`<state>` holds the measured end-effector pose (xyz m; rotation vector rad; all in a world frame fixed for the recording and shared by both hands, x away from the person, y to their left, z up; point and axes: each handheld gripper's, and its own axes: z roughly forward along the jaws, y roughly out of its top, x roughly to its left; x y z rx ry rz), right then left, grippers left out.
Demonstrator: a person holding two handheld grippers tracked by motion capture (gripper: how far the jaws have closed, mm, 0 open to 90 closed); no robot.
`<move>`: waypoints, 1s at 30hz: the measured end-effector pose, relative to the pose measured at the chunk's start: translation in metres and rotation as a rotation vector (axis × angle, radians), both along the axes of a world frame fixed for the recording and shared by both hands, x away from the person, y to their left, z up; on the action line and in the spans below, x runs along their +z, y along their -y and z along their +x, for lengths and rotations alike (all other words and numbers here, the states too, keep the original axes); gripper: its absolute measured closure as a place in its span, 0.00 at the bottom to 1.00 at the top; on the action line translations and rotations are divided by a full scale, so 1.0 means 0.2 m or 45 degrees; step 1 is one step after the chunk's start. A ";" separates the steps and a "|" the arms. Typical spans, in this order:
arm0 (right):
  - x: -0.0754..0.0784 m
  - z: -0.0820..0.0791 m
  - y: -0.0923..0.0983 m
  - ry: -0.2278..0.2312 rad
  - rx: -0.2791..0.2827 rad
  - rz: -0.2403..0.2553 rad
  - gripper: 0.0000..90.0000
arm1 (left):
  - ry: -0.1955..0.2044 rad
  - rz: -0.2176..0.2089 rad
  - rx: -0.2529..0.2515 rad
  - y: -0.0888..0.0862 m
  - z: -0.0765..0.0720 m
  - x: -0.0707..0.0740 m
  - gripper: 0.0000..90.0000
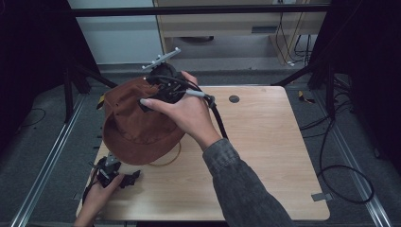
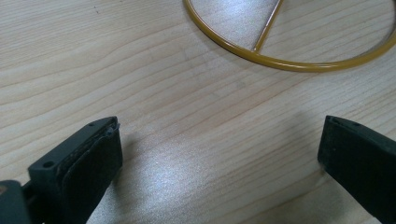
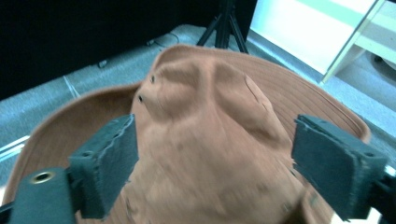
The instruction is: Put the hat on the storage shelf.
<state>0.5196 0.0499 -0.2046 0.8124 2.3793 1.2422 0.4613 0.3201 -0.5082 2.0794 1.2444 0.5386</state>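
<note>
A brown brimmed hat [image 1: 135, 123] sits tilted over the table's left side, above a yellow wire ring [image 1: 170, 161]. My right gripper [image 1: 150, 98] is at the hat's crown [image 3: 210, 140], open, with one jaw on each side of the crown. Whether the pads touch the cloth is unclear. My left gripper [image 1: 127, 178] rests low near the table's front left corner, open, with bare wood between its jaws. In the left gripper view, the left gripper [image 2: 219, 154] points at the yellow ring [image 2: 280, 63], which has a thin rod crossing it.
The wooden table [image 1: 265, 156] has a dark round grommet [image 1: 233, 99] near its back edge and grey tape [image 1: 321, 196] at the front right corner. Black cables [image 1: 340, 175] lie on the floor to the right. Dark tripod legs [image 1: 75, 80] stand at the back left.
</note>
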 end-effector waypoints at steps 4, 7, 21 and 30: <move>0.01 -0.02 0.11 -0.005 -0.001 -0.015 0.11 | 0.003 0.006 -0.001 0.00 0.00 0.00 0.00; 0.01 -0.03 0.16 0.002 0.001 -0.024 0.11 | 0.003 0.006 -0.002 0.00 0.00 0.00 0.00; -0.07 -0.11 0.57 0.008 -0.147 0.023 0.15 | 0.004 0.002 -0.001 0.00 0.00 0.00 0.00; -0.18 -0.17 0.84 0.001 -0.264 0.063 0.16 | 0.006 0.001 0.000 0.00 0.00 0.00 0.00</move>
